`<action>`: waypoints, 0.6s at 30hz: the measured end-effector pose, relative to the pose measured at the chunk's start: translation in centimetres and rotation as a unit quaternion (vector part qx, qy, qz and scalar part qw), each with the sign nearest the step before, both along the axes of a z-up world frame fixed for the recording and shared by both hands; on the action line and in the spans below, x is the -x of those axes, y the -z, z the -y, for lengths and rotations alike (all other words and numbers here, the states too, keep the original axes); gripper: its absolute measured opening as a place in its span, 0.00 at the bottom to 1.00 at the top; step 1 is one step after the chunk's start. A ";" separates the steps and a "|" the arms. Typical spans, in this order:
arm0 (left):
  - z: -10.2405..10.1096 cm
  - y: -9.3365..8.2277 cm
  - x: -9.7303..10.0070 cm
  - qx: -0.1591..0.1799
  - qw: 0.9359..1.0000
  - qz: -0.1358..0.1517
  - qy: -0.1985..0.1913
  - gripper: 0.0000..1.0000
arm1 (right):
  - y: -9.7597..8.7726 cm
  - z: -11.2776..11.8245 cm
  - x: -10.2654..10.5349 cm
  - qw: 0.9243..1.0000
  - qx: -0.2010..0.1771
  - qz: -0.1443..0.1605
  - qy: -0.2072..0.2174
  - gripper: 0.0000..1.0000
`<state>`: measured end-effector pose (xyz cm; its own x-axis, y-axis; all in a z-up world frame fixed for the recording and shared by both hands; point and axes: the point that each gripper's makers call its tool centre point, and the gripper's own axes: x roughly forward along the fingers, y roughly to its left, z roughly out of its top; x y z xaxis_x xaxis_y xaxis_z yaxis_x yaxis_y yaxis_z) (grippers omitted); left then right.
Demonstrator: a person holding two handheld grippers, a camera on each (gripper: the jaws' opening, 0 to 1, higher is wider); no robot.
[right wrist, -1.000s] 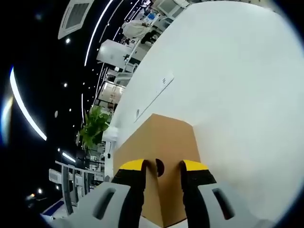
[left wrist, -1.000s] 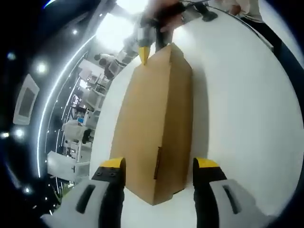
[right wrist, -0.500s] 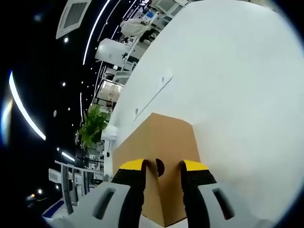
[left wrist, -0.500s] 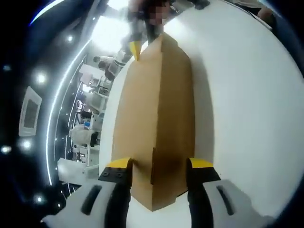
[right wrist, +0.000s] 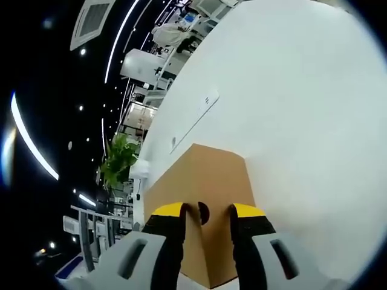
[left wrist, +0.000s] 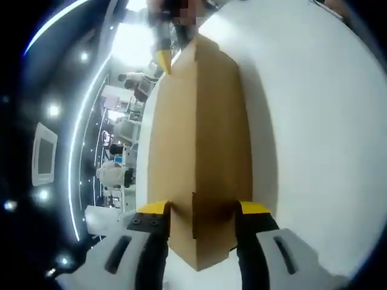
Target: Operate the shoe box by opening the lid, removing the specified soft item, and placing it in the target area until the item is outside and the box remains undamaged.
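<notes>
Both my tongs clenched on shoe box (left wrist: pixel 199 139): left gripper (left wrist: pixel 199 208) near end, right gripper (right wrist: pixel 204 210) far end. Lift lid evenly, w/o crushing cardboard.

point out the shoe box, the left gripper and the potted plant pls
shoe box (left wrist: pixel 208 127): left gripper view, on the long cardboard face.
left gripper (left wrist: pixel 202 211): left gripper view, midway between its yellow-tipped jaws at the box's near end.
potted plant (right wrist: pixel 118 162): right gripper view, on its green leaves beyond the table edge.
</notes>
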<state>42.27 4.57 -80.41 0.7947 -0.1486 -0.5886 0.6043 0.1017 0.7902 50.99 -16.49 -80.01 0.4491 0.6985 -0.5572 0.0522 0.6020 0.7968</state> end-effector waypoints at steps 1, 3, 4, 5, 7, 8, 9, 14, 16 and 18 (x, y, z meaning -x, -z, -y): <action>0.0 0.0 0.0 0.000 1.000 0.001 0.000 0.42 | 0.0 0.0 0.0 1.000 0.000 0.000 0.001 0.29; 0.1 -0.2 0.2 0.006 1.000 0.006 -0.001 0.39 | 0.0 0.0 0.0 1.000 -0.001 -0.001 0.003 0.29; 0.1 -0.3 0.3 0.009 1.000 0.007 -0.004 0.38 | 0.0 0.1 0.0 1.000 -0.003 -0.004 0.007 0.29; 0.1 -0.3 0.4 0.009 1.000 0.009 -0.004 0.38 | 0.0 0.1 0.1 1.000 -0.003 -0.003 0.009 0.29; 0.1 -0.2 0.4 0.007 1.000 0.012 -0.004 0.37 | 0.0 0.1 0.1 1.000 -0.003 -0.002 0.012 0.29; 0.1 -0.2 0.4 0.008 1.000 0.013 -0.005 0.37 | 0.0 0.1 0.1 1.000 -0.001 0.000 0.014 0.29; 0.1 -0.2 0.4 0.009 1.000 0.014 -0.006 0.37 | 0.0 0.1 0.2 1.000 -0.001 -0.001 0.016 0.29; 0.0 -0.3 0.4 0.013 1.000 0.012 -0.004 0.36 | 0.1 0.8 1.3 1.000 0.025 0.011 -0.005 0.33; 0.0 -0.3 0.5 0.016 1.000 0.014 0.002 0.36 | -0.1 1.7 1.5 0.997 0.062 0.040 -0.017 0.33; 0.1 -0.3 0.5 0.018 1.000 0.014 0.005 0.36 | -0.5 2.6 1.8 0.994 0.094 0.059 -0.021 0.32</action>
<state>41.78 4.50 -80.10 0.8094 -0.1771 -0.5599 0.5828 0.1255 0.8029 49.17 -19.10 -79.55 0.4908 0.6071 -0.6250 -0.0631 0.7402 0.6694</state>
